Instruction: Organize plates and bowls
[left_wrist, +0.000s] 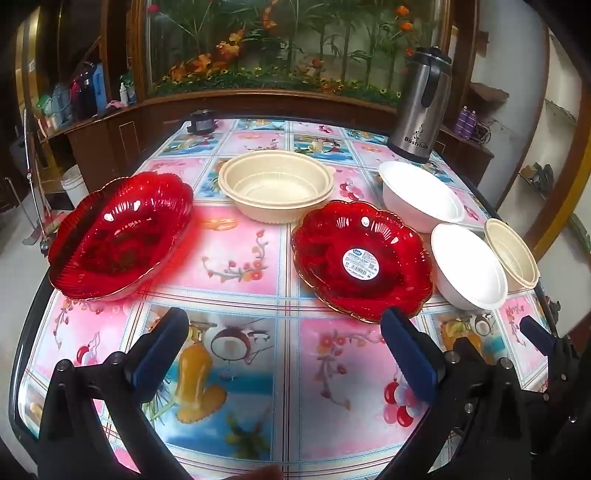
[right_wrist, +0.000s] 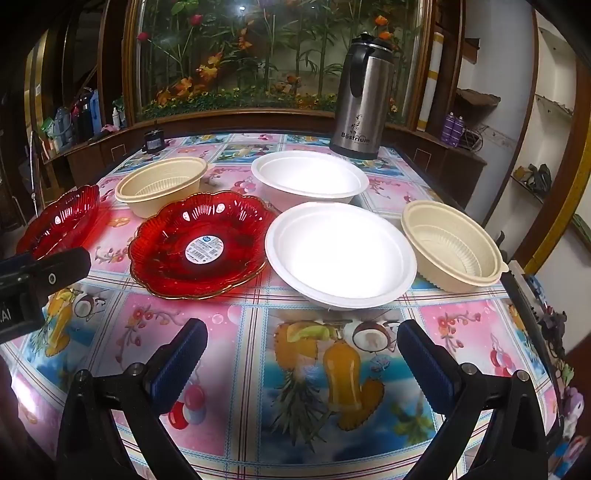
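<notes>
Hovering low over the near edge of the table (left_wrist: 284, 236), the left hand-held gripper (left_wrist: 284, 343) is spreading its 2 blue-padded fingers wide and gripping nothing. The right hand-held gripper (right_wrist: 301, 350) is doing the same just to its side, jaws far apart and empty, with the flowered tablecloth showing between them.

6 dishes are sitting on the table, none stacked. A red plate (left_wrist: 118, 236) is lying at the far left, close to the table's left edge. A second red plate with a round label (right_wrist: 201, 245) is lying nearer the middle, ahead of the gap between the 2 grippers. Behind and between the red plates, a cream bowl (left_wrist: 277, 184) is standing upright. A white bowl (right_wrist: 340, 254) is resting just to the right of the labelled plate, their rims nearly touching, and another white bowl (right_wrist: 310, 175) is sitting behind it. A second cream bowl (right_wrist: 452, 245) is standing at the right, near the table's right edge.

A steel flask (right_wrist: 360, 96) is standing at the far right corner, and a small dark object (left_wrist: 201, 122) is sitting at the far left end.
</notes>
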